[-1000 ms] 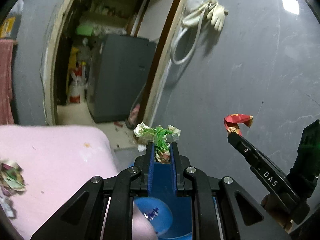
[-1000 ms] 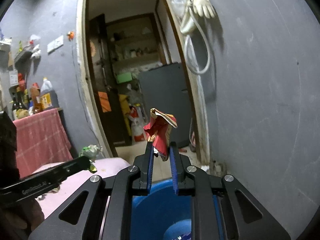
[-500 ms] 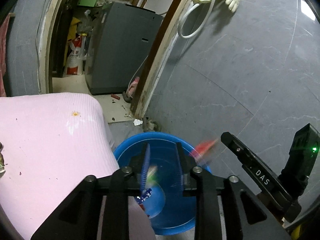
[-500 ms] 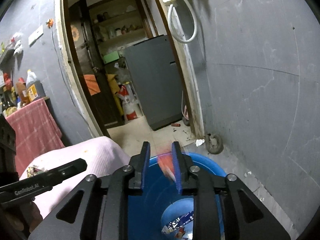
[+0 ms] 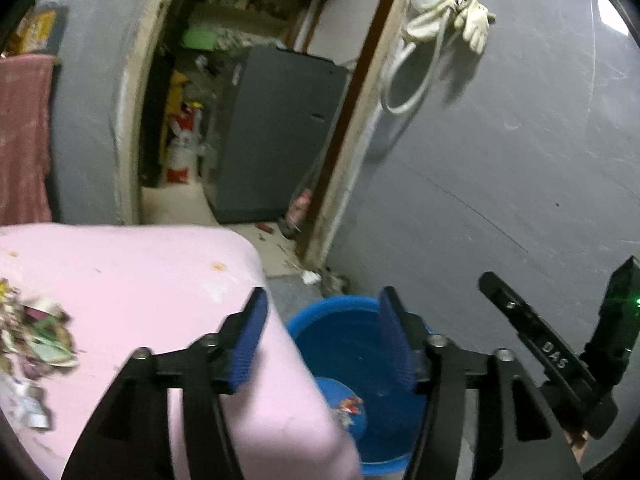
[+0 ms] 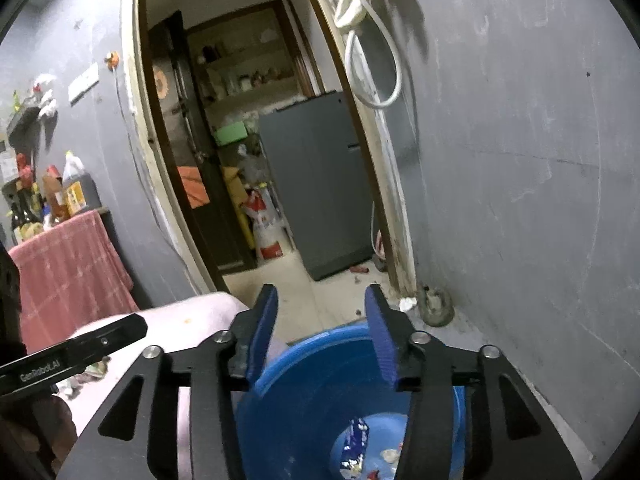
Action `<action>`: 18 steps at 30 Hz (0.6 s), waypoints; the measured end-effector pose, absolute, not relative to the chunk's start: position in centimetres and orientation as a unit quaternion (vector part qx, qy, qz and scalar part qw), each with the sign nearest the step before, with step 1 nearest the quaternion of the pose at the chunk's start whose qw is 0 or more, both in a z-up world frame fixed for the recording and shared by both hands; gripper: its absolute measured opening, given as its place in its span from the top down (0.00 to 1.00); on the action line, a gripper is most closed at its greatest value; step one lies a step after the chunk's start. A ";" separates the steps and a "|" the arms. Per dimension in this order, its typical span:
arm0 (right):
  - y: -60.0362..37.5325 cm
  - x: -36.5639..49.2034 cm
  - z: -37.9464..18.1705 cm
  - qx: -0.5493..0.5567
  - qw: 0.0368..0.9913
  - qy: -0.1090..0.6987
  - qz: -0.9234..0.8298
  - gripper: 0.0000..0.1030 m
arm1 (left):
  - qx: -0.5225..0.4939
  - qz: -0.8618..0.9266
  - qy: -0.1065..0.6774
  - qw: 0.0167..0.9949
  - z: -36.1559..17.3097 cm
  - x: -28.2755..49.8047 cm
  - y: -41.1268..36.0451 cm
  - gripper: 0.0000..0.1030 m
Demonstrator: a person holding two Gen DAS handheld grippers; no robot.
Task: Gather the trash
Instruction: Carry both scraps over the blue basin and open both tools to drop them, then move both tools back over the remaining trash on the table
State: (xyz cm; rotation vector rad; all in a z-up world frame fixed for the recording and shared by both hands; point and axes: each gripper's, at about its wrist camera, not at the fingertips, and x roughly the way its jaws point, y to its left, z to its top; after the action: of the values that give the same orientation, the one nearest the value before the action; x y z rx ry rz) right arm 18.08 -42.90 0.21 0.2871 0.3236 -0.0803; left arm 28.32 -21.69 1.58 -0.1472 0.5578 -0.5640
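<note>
Grey wall ahead; my left claw (image 5: 320,336) and right claw (image 6: 320,330) are opening, empty, above the tub (image 6: 320,400), so I should turn to the scraps (image 5: 32,340) at my left.

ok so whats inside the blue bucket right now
In the blue bucket a few crumpled wrappers lie on the bottom, one blue, some red and pale bits. The right gripper's frame covers part of the bottom, so more may be hidden.
</note>
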 end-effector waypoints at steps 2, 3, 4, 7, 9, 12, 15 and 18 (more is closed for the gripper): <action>-42.4 18.0 0.8 0.138 0.978 0.150 -0.037 0.49 | -0.075 -0.264 0.248 0.929 2.3 27.7 -20.5 0.36; -42.0 17.9 1.1 0.135 0.980 0.142 -0.033 0.43 | -0.075 -0.255 0.236 0.935 2.7 27.4 -19.9 0.30; -41.6 17.8 1.4 0.132 0.982 0.134 -0.029 0.33 | -0.076 -0.249 0.228 0.938 2.9 27.1 -19.4 0.27; -40.5 17.5 2.3 0.124 0.986 0.112 -0.017 0.23 | -0.082 -0.228 0.201 0.949 4.0 26.2 -17.5 0.15; -39.5 17.6 3.0 0.117 0.988 0.101 -0.009 0.20 | -0.086 -0.210 0.187 0.956 4.6 25.8 -16.1 0.09; -38.2 17.4 3.8 0.107 0.991 0.084 0.005 0.13 | -0.088 -0.183 0.170 0.964 5.2 24.8 -14.6 0.06; -36.7 17.3 4.6 0.097 0.993 0.068 0.019 0.03 | -0.087 -0.159 0.155 0.971 5.6 24.2 -12.7 0.04; -35.0 17.1 5.3 0.090 0.994 0.049 0.039 0.00 | -0.082 -0.132 0.138 0.978 6.0 23.4 -11.0 0.03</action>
State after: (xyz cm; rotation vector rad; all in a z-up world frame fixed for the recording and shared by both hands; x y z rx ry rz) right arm 17.06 -35.03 5.28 0.1799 0.0981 0.0776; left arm 23.41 -11.04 6.04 -0.1661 0.2783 -0.2663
